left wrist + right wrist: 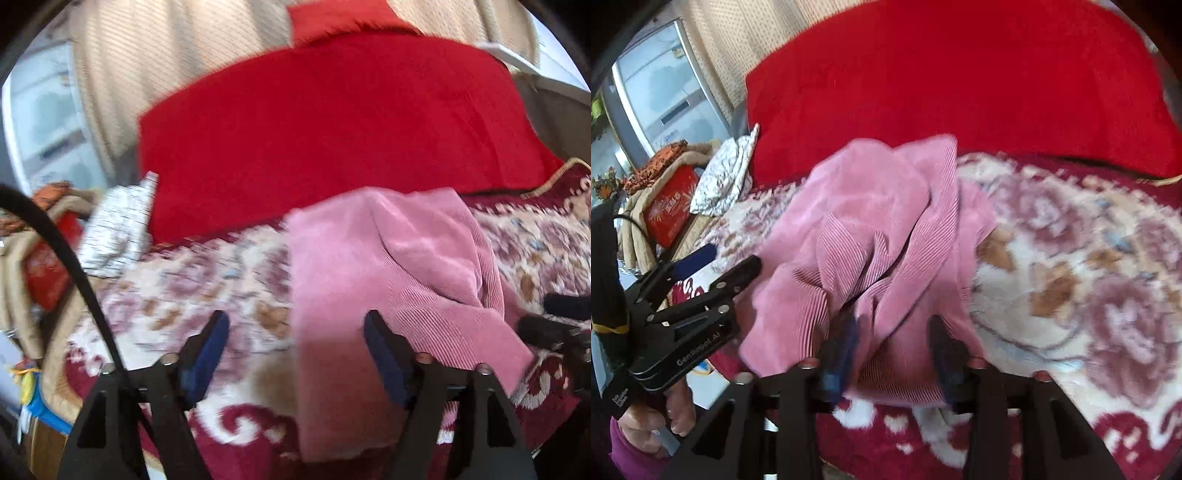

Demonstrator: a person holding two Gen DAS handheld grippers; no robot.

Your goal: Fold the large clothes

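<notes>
A pink corduroy garment (pixel 388 280) lies crumpled and partly folded on a floral blanket (pixel 184 288). My left gripper (pixel 295 332) hovers at its near left edge, open, blue pads wide apart and pressing on nothing. In the right wrist view the same garment (pixel 871 229) fills the middle. My right gripper (pixel 894 343) stands open at its near hem, with cloth lying between the fingers but not pinched. The left gripper (pixel 733 258) shows at the left there, open, held by a hand (pixel 665 417). Part of the right gripper's black body shows at the left wrist view's right edge.
A big red cushion (pixel 332 129) stands behind the garment. A white patterned cloth (pixel 118 232) and a red bag (pixel 670 210) with other clutter lie at the left. Beige curtain (pixel 147 55) hangs behind. The blanket (pixel 1089 258) stretches bare to the right.
</notes>
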